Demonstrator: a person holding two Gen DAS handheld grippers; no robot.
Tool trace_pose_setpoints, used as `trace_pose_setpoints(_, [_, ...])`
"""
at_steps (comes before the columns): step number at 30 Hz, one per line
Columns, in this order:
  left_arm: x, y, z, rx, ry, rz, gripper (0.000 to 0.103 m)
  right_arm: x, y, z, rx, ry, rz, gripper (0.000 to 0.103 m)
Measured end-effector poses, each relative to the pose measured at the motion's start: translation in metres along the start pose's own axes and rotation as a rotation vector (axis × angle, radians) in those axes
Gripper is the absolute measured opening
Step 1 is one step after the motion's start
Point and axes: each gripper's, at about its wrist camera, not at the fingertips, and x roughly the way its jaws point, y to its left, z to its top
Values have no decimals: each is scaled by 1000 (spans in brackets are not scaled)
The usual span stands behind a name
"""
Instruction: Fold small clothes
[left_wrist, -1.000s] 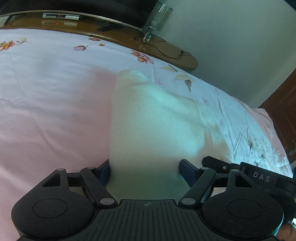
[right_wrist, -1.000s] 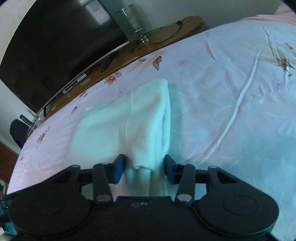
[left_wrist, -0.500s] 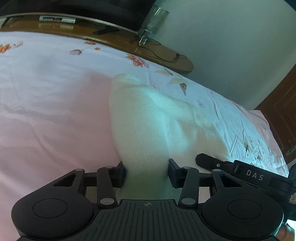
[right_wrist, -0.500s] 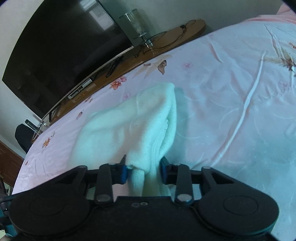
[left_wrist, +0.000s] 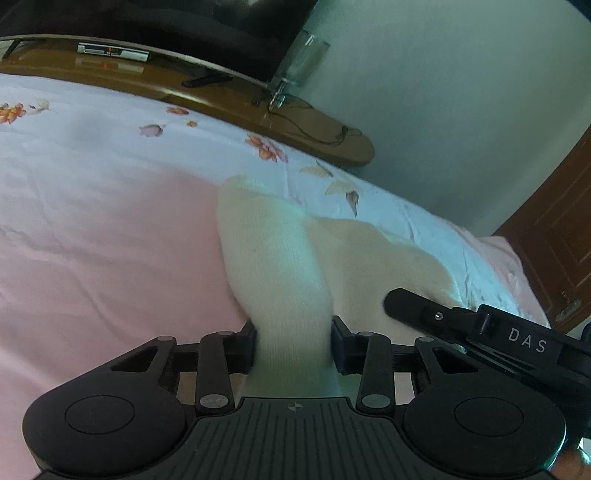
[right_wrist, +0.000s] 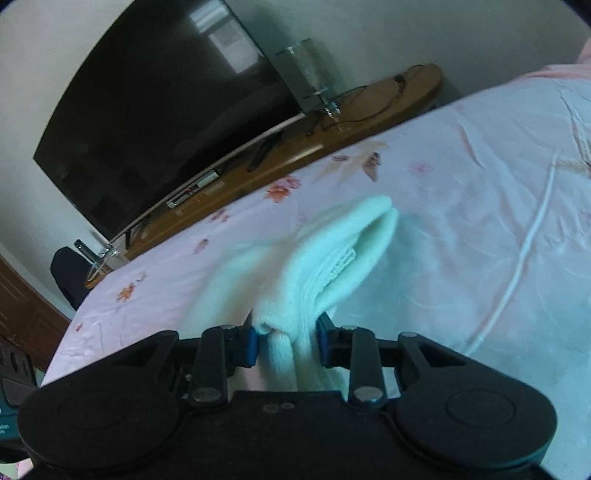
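A small white knitted garment (left_wrist: 280, 258) lies on the pink flowered bedsheet (left_wrist: 92, 240), its near edge raised off the sheet. My left gripper (left_wrist: 293, 343) is closing, and its pads press on a bunched fold of this near edge. A black finger (left_wrist: 413, 302) of the other gripper shows at the right. In the right wrist view the same garment (right_wrist: 332, 251) hangs folded over, its ribbed hem showing. My right gripper (right_wrist: 286, 343) is shut on the other near corner.
A low wooden TV bench (left_wrist: 221, 99) runs along the far side of the bed, with a large dark TV (right_wrist: 166, 110), a glass stand (left_wrist: 299, 59) and cables on it. A brown door (left_wrist: 554, 240) is at the right. The bedsheet (right_wrist: 480, 240) spreads wide to the right.
Both grippers have closed on the garment's near edge and lifted it. The cloth is now bunched and pulled up from the sheet.
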Motion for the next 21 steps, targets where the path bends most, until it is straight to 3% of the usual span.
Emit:
trace_pose_setpoints(8, [-49, 42, 16, -6, -51, 1, 39, 2, 55, -5, -37, -16, 37, 29])
trace_pose_setpoints(21, [-122, 149, 48, -21, -118, 112, 39, 49, 166, -34, -90, 3, 152, 29])
